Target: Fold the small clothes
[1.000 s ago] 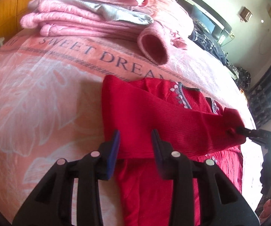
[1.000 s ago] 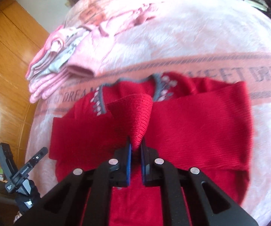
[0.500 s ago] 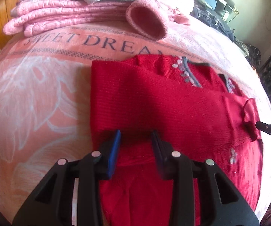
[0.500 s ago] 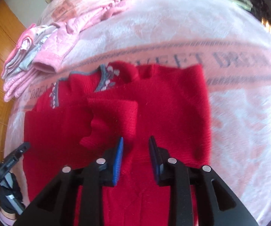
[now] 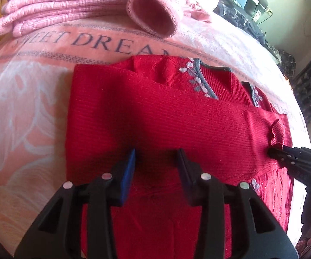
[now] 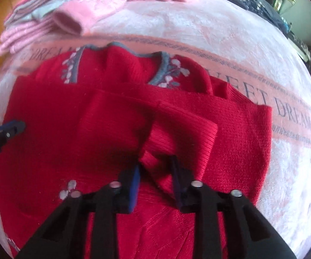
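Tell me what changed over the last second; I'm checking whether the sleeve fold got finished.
The right tongs let go of the red sweater's sleeve cuff, which now lies across the chest; they hang open just over it. The left tongs stayed open above the sweater. The pink clothes pile is unmoved.

Left tongs (image 5: 156, 164) gape over a red sweater (image 5: 155, 116) on the pink blanket (image 5: 25, 99).
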A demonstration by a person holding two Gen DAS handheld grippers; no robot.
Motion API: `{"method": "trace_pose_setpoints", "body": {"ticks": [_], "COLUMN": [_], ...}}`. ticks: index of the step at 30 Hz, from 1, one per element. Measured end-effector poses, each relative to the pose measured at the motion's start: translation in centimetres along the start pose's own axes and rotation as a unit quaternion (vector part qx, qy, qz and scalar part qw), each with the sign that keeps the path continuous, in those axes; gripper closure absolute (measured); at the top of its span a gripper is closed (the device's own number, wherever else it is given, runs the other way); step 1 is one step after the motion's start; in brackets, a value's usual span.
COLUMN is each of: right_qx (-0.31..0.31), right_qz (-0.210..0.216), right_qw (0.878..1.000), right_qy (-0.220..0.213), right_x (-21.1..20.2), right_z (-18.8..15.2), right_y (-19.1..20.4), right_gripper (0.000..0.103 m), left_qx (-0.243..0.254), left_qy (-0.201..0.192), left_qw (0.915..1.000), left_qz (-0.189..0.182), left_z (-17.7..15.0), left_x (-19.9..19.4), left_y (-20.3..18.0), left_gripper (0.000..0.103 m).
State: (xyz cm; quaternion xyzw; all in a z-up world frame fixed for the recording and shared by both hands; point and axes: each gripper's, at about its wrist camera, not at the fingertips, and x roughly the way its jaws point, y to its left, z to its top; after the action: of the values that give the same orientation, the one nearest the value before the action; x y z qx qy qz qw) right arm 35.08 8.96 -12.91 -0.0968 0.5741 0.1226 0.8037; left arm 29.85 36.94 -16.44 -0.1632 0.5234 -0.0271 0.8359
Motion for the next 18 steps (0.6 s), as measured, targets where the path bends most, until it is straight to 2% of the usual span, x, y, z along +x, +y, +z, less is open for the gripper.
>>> {"method": "trace_pose_setpoints", "body": {"ticks": [1,8,12,15,18], "right_qx": [0.014,0.099,0.145,0.164,0.172], "right_qz": [0.007,0.047,0.078,0.100,0.121], "right_qw": [1.000,0.993,0.986,0.981,0.978], "right_qy": [-0.003,-0.047,-0.026,-0.005,-0.011], "right_x": [-0.4,-3.6,-2.9,-1.7,-1.3], "right_z": [-0.1,-1.5,-2.9,-4.5,-5.5], "right_y": [-1.0,-8.3,-11.8,-13.1,-13.9], "right_gripper": [0.099,0.099,0.097,0.097,0.092], "left_qx": [-0.001,0.009,0.005,0.006,0.005], "left_qy": [0.000,-0.006,-0.005,-0.005,0.000], "left_qw": [1.0000,0.9999,1.0000,0.9999,1.0000], "left_qz": [-0.003,0.002,0.004,0.006,0.008], "left_z": [0.0,-0.1,0.0,0.0,0.1], "left_x": [0.1,0.3,0.4,0.4,0.4], "left_y": [0.1,0.0,-0.1,-0.1,-0.2], "left_gripper": [0.063,0.063,0.063,0.063,0.063]}}
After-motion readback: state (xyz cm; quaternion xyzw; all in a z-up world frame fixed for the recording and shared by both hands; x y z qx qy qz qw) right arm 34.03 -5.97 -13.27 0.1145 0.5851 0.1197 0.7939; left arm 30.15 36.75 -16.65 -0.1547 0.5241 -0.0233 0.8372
